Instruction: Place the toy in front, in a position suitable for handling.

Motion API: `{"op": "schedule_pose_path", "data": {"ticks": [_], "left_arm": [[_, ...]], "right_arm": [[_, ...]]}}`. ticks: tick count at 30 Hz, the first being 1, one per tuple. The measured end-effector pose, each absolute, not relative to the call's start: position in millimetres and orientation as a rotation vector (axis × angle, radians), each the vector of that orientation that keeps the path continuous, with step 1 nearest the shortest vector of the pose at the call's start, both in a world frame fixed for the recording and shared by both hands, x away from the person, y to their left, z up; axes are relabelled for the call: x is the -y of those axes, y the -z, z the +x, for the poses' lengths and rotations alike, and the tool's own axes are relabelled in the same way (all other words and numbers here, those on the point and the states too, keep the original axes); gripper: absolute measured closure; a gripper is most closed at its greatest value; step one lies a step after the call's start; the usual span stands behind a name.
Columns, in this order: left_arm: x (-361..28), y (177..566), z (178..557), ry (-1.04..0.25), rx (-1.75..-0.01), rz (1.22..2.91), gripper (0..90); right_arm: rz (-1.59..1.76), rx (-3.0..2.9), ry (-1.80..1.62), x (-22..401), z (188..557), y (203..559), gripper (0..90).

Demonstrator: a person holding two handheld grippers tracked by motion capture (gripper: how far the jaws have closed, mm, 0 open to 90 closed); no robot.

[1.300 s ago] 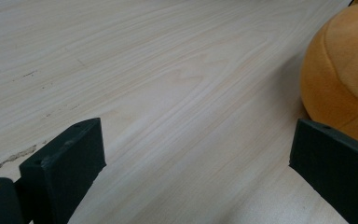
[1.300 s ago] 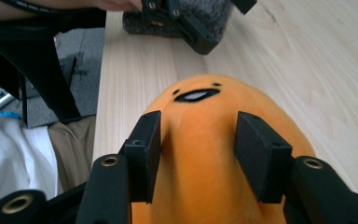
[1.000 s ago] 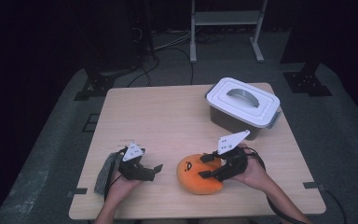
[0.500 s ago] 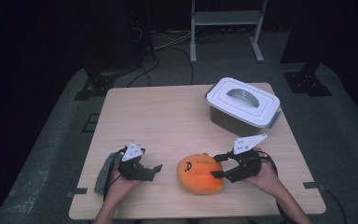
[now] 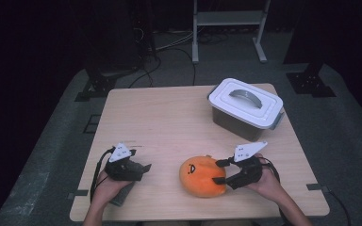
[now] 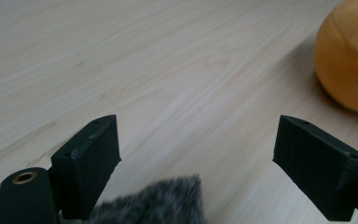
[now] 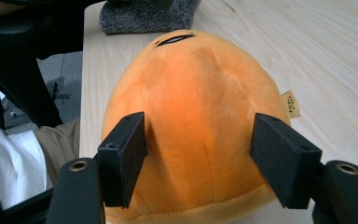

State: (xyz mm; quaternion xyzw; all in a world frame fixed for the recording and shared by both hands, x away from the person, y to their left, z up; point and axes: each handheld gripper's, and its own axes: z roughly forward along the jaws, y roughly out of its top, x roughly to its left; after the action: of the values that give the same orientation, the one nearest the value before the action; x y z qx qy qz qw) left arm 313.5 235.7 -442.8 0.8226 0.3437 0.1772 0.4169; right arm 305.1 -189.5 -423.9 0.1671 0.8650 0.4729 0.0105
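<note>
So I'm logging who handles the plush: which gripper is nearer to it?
Right. The right gripper has its jaws around the plush; the left gripper sits apart, across bare table.

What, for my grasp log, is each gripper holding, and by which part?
Nothing is held. The right gripper jaws, just opening, straddle the orange plush at its near end, seemingly without pressing; the left gripper jaws, just closing, stand apart over the grey fuzzy cloth.

each gripper is black with a grey three-cornered plate on top: the left gripper (image 5: pixel 143 169) and the right gripper (image 5: pixel 219 172). black cables loop from both. the jaws are square black blocks, with small brass rings at their bases.
</note>
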Motion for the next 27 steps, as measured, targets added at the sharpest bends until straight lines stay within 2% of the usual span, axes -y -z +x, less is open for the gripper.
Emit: {"op": "schedule_pose_path", "data": {"ticks": [5, 6, 8, 15, 18, 20, 27], "left_arm": [[-249.3, 444.4, 312.8, -0.422, -0.869, 2.116, 18.2], [-252.3, 443.7, 312.2, -0.421, -0.859, 2.123, 22.3], [-256.4, 442.3, 311.1, -0.423, -0.861, 2.12, 24.0], [-255.9, 447.4, 311.4, -0.391, -0.83, 2.195, 38.3], [-253.8, 449.7, 311.8, -0.394, -0.83, 2.251, 49.5], [-253.8, 450.9, 311.9, -0.393, -0.839, 2.267, 52.9], [-256.7, 458.6, 316.4, -0.379, -0.865, 2.296, 54.7]], "right_arm": [[0.521, -2.701, -1.477, 190.3, 305.7, 425.0, 34.3], [0.52, -2.701, -1.476, 190.3, 305.7, 425.1, 34.3], [0.519, -2.701, -1.475, 190.3, 305.6, 425.0, 34.2], [0.524, -2.703, -1.478, 190.5, 305.7, 425.4, 34.2], [0.524, -2.703, -1.478, 190.6, 305.7, 425.6, 34.1], [0.524, -2.703, -1.479, 190.7, 306.0, 425.7, 34.1], [0.524, -2.703, -1.483, 190.9, 306.4, 426.3, 34.0]]}}
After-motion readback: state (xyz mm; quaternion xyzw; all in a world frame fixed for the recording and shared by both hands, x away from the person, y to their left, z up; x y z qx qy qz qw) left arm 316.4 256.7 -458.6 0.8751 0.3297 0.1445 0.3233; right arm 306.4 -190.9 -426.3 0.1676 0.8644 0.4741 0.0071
